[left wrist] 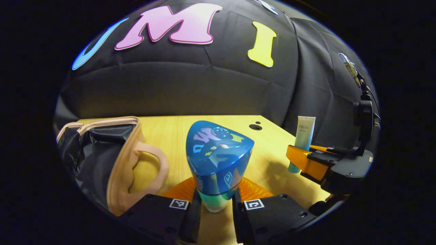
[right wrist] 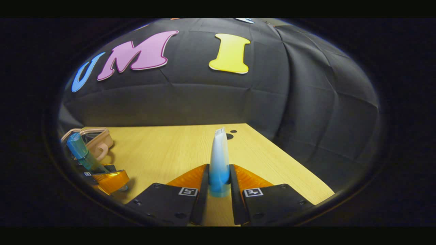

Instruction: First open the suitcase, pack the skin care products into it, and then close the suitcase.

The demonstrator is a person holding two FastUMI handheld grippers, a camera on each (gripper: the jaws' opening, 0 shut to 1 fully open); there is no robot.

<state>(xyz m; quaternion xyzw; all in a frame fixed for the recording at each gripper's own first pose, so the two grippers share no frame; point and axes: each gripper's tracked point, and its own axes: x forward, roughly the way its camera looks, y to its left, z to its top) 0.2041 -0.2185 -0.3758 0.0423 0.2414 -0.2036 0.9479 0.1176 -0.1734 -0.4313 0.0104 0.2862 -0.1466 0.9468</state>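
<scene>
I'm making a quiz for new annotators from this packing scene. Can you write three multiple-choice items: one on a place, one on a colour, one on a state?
1. Where is the suitcase in the left gripper view?
A. left of the bottle
B. right of the tube
C. behind the tube

2. The bottle cap's colour?
A. red
B. blue
C. white

3. The suitcase is:
A. zipped shut
B. open
C. upside down

Key: 1 A, it lies at the view's left; 2 B, glossy blue cap; 3 B, dark lining shows.
</scene>
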